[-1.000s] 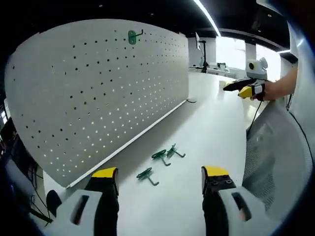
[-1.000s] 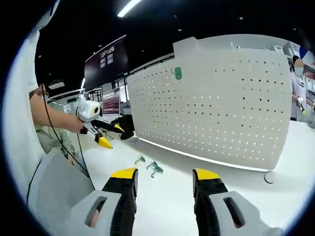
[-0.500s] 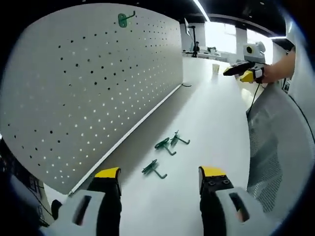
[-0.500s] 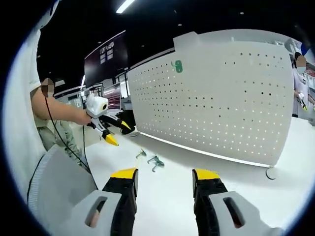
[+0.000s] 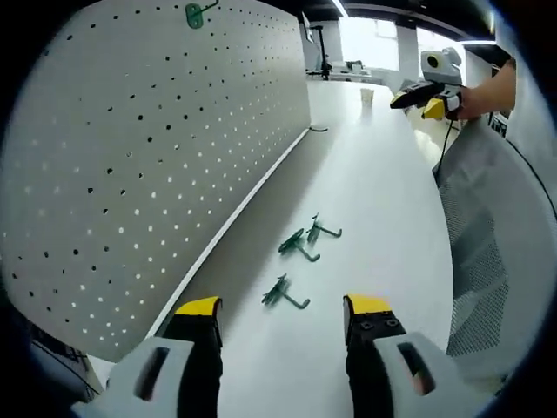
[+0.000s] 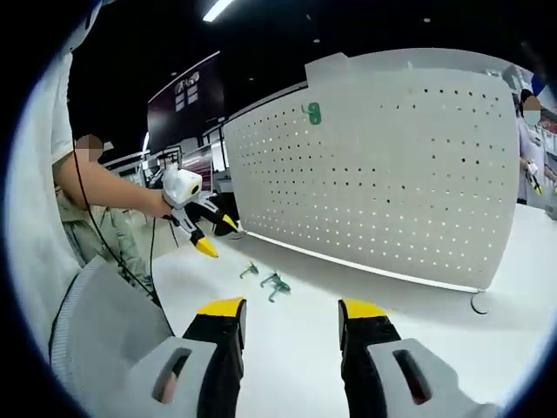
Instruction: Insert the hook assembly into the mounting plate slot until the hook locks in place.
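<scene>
Fingers on both tools stand apart with nothing between them: the left gripper (image 5: 283, 306) hovers low over the counter (image 5: 383, 218), and the right gripper (image 6: 290, 306) hangs farther back, seen in the left gripper view at far right (image 5: 424, 94). Along the left side stands the white pegboard (image 5: 148, 148), the mounting plate, with one green hook (image 5: 195, 12) already seated near its top edge. Three loose green hooks lie on the counter just beyond the left fingers (image 5: 198, 306): the nearest hook (image 5: 282, 293), then a middle hook (image 5: 297, 244) and a far hook (image 5: 318, 230) touching or nearly so. I judge the step to be the reach for a hook; next, the left gripper should drop onto the nearest one and close on it. A dark wall sign (image 6: 184, 97) carries writing too small to read.
</scene>
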{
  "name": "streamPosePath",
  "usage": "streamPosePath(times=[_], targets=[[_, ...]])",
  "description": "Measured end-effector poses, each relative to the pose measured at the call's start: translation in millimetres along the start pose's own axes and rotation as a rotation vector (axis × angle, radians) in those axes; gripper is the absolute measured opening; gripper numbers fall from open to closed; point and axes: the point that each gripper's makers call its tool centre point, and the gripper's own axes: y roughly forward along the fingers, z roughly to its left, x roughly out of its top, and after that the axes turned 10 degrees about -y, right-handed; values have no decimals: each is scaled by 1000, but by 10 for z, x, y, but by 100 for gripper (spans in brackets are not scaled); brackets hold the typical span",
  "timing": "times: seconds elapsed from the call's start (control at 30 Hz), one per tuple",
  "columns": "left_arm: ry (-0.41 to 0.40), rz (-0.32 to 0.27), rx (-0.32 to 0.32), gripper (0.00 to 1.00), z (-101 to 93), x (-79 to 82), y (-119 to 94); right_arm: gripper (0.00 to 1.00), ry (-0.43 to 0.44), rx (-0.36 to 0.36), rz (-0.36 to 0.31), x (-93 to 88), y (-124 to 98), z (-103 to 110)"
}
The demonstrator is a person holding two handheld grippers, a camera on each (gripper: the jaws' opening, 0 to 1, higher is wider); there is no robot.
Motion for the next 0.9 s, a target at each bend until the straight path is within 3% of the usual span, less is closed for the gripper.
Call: streamPosePath(times=[0.43, 0.63, 0.9], targets=[[49, 88, -44, 55, 69, -94, 124, 40, 5, 5, 7, -19, 0, 9], [100, 102, -50, 56, 95, -107, 170, 39, 16, 10, 8, -30, -6, 10], [207, 164, -78, 53, 118, -170, 276, 38, 20, 10, 11, -49, -13, 3]])
